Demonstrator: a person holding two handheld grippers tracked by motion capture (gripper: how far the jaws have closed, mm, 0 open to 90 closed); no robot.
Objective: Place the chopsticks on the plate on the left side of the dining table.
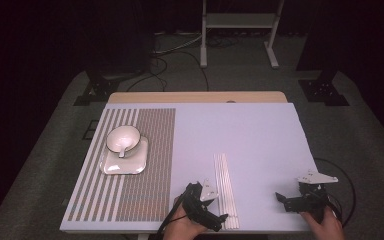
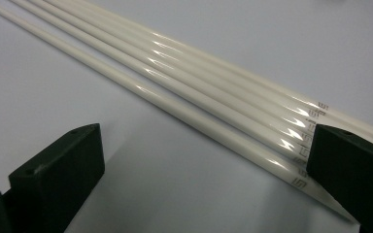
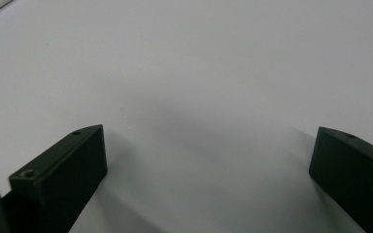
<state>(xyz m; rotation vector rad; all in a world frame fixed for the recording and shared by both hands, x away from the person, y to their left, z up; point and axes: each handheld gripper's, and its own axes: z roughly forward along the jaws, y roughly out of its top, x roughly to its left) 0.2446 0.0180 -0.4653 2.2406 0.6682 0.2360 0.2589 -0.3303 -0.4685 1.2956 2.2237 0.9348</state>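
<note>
Several white chopsticks (image 1: 224, 175) lie side by side near the front middle of the pale table (image 1: 260, 135). My left gripper (image 1: 212, 205) is low at their near ends, open and empty. In the left gripper view the chopsticks (image 2: 189, 82) run diagonally, and the right jaw covers their printed ends while the left jaw stands over bare table. My right gripper (image 1: 285, 200) rests open at the front right, well clear of the chopsticks. Its own view has my right gripper (image 3: 209, 141) over bare table with nothing between the jaws.
A striped placemat (image 1: 145, 190) covers the left of the table. On it a white square plate (image 1: 130, 165) carries a white bowl (image 1: 122, 137) with a spoon. The table's front edge is just below both hands. A white frame stand (image 1: 237, 22) and cables are on the floor behind.
</note>
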